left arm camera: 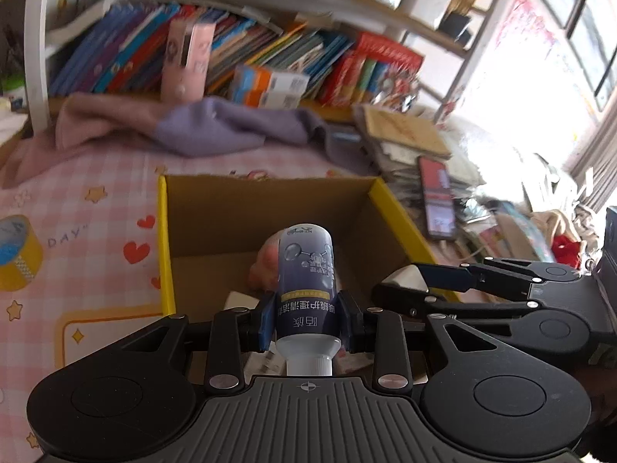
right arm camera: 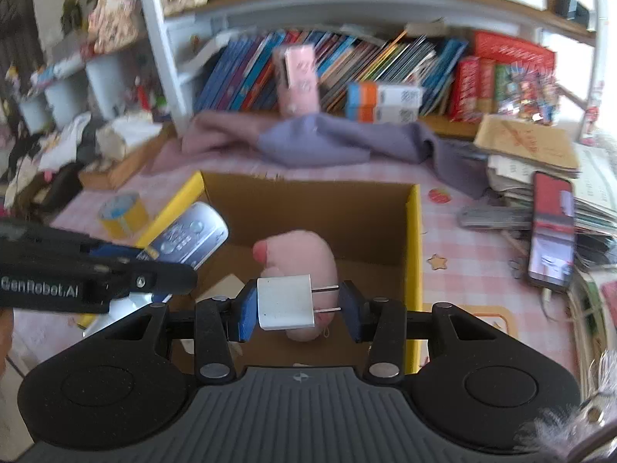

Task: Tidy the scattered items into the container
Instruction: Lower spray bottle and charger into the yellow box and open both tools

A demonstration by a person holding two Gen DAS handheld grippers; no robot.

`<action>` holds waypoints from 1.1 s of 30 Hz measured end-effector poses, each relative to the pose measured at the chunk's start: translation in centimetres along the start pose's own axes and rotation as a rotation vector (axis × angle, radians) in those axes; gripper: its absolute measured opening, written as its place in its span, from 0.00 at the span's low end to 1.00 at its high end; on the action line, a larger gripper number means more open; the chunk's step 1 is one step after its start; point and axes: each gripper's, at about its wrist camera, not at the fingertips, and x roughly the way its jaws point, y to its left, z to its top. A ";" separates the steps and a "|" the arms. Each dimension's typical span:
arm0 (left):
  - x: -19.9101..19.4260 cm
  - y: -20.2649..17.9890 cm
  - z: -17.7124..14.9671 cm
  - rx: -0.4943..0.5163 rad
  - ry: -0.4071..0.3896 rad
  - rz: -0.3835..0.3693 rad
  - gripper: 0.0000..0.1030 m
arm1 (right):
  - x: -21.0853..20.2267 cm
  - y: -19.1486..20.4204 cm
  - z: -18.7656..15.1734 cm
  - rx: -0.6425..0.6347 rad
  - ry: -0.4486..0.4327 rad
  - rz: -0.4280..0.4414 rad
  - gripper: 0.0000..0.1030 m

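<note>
Plastic bottle (left arm camera: 306, 289), light & slick, was pinched by left gripper (left arm camera: 307, 326) near cap; right gripper (right arm camera: 299, 310) clamped stiff charger (right arm camera: 286, 303) w/ prongs sideways, over box (right arm camera: 414, 254).

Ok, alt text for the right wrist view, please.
The right gripper holds a white plug adapter, prongs pointing right, above an open cardboard box with a pink plush toy inside. At left, the left gripper carries a blue-labelled bottle over the box's edge; bookshelves stand behind.
</note>
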 end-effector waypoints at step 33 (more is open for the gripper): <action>5.4 -0.5 2.4 -0.012 0.023 0.111 0.43 | 7.7 0.6 0.6 -0.129 0.331 0.162 0.43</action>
